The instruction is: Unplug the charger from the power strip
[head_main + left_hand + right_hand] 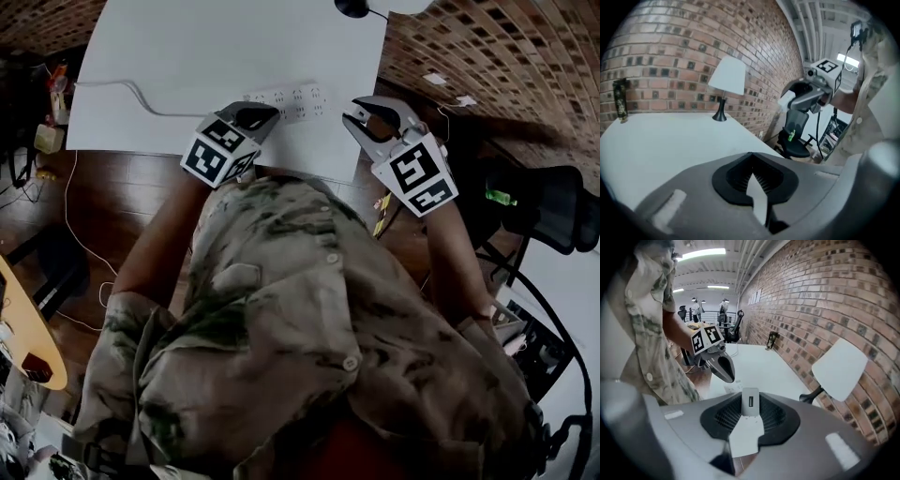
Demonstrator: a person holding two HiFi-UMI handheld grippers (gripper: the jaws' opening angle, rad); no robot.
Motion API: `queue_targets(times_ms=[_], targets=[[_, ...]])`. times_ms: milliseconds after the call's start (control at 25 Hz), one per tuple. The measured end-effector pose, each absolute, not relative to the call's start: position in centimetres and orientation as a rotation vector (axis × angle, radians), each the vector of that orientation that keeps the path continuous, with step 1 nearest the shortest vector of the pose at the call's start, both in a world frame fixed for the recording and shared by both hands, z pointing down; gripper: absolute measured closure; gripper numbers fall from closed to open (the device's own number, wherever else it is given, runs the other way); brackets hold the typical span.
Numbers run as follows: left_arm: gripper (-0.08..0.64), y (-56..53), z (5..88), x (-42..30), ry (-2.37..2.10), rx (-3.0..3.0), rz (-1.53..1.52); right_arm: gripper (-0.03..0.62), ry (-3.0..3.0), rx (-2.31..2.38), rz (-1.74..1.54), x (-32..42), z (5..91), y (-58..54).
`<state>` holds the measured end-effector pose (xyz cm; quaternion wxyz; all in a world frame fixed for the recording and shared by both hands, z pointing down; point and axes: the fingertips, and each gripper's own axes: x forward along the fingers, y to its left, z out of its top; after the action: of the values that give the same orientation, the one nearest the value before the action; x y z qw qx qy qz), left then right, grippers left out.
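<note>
Right tongs grip the white charger; left tongs are closed, empty; power strip lies between the 2 tongs.

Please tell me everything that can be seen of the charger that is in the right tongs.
The charger is a small white block, plastic by its look, with one narrow USB port on the face toward the camera; no cable is in it. The right tongs are shut on it, their black ribbed pads pressing its two sides. It is held in the air above the white table, apart from the power strip. Its prongs are hidden.
</note>
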<state>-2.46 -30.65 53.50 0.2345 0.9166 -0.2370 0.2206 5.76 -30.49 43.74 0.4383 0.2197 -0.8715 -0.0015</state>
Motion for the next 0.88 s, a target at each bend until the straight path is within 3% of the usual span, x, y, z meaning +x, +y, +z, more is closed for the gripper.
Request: queue_targets(times_ms=[440, 880], targets=[[0.558, -13.8, 43.1, 1.0, -0.986, 2.389, 0.156, 0.488, -2.456, 0.655, 0.016, 14.4, 40.4, -14.6], [0.557, 3.6, 39.1, 3.8, -1.082, 2.369, 0.309, 0.486, -2.549, 0.489, 0.121, 17.1, 41.0, -1.4]])
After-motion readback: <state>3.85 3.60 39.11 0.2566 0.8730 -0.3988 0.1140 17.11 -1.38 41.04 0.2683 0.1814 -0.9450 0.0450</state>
